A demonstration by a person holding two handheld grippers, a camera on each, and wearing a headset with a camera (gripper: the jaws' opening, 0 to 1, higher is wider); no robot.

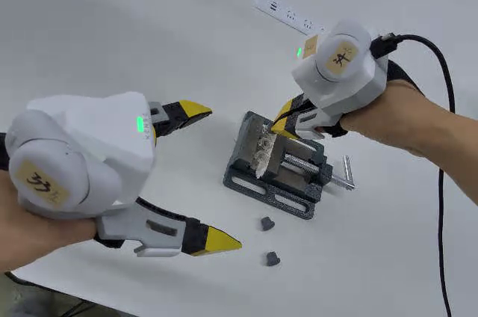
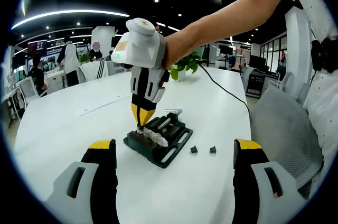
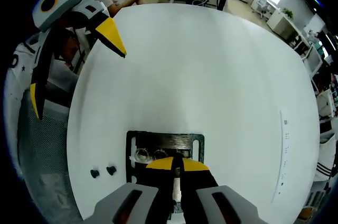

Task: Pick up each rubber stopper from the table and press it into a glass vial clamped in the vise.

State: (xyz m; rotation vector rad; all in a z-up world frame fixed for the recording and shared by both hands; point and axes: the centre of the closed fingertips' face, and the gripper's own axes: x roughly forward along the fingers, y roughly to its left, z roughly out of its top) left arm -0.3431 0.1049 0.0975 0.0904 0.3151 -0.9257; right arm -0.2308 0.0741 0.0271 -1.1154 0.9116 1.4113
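Right gripper (image 1: 284, 124) jaws pressed together, tips down on vials (image 1: 263, 151) in vise (image 1: 275, 191). Left gripper (image 1: 211, 175) jaws spread wide, empty. 2 stoppers (image 1: 267, 223) on table (image 1: 134, 25) beside vise.

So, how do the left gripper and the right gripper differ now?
The left gripper has its jaws wide apart; the right gripper has them shut. The left gripper hovers away from the vise; the right gripper points down with its tips at the vise. Both have yellow jaw tips.
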